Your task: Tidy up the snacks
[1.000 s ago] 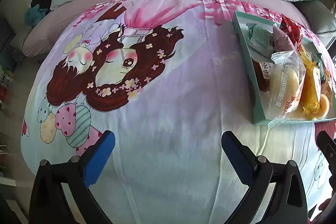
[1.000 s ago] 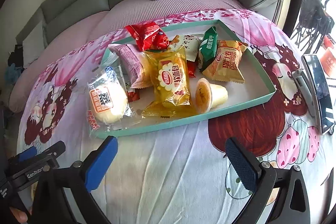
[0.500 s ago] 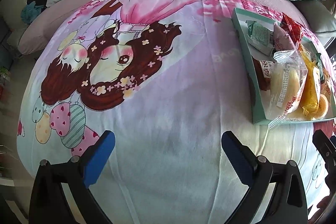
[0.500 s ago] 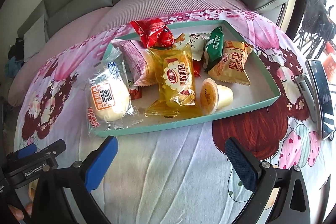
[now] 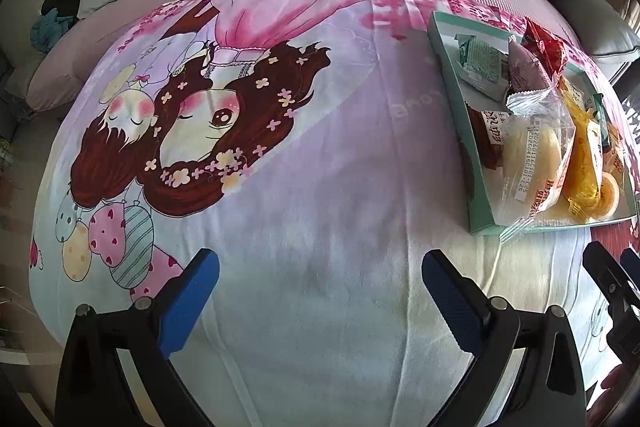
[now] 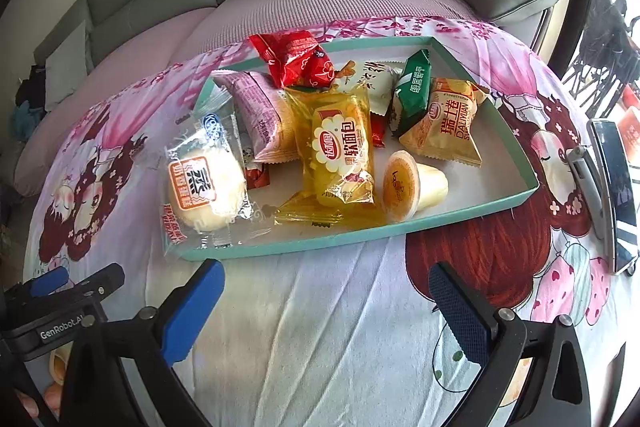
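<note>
Your right gripper and left gripper both hover with jaws spread, gripping nothing. Over the last second your right view has crept closer to the teal tray. The snacks lie heaped inside, mid-frame, possibly sorted already.

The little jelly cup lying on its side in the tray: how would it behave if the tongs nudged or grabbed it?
The jelly cup lies on its side with a round, tapered body, so a nudge would probably roll it in an arc. Its smooth plastic looks slippery, and thin walls may dent under a firm squeeze. The tray rim beside it should stop it.
</note>
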A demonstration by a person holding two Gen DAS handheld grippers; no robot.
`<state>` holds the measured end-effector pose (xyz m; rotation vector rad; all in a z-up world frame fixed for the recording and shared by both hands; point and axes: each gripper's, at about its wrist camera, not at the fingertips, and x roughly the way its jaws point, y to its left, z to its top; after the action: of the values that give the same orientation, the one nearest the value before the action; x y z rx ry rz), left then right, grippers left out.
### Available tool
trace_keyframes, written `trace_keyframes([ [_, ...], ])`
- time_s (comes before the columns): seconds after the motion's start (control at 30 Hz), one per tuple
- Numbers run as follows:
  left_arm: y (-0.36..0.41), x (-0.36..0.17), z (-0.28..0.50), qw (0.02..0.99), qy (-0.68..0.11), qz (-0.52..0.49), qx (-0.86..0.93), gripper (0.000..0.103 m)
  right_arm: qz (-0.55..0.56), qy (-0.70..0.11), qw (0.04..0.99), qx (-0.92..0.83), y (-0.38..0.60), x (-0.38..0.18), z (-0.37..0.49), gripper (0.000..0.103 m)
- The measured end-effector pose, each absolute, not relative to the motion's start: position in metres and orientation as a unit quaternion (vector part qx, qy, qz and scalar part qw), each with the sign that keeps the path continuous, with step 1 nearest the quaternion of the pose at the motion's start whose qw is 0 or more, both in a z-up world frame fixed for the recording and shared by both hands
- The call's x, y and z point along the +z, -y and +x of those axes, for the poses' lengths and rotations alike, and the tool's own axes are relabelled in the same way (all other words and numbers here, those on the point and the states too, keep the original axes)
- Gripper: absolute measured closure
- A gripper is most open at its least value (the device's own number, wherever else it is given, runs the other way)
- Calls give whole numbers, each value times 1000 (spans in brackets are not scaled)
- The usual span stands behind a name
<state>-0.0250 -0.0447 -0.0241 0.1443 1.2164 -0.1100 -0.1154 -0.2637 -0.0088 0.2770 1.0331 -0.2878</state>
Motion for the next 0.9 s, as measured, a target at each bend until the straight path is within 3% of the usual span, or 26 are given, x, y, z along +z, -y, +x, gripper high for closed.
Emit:
trace_keyframes([
  [0.9,42,-26,-23,815,-574,66,-49,2,134,-496,848,-133,266,-10,-115,0],
])
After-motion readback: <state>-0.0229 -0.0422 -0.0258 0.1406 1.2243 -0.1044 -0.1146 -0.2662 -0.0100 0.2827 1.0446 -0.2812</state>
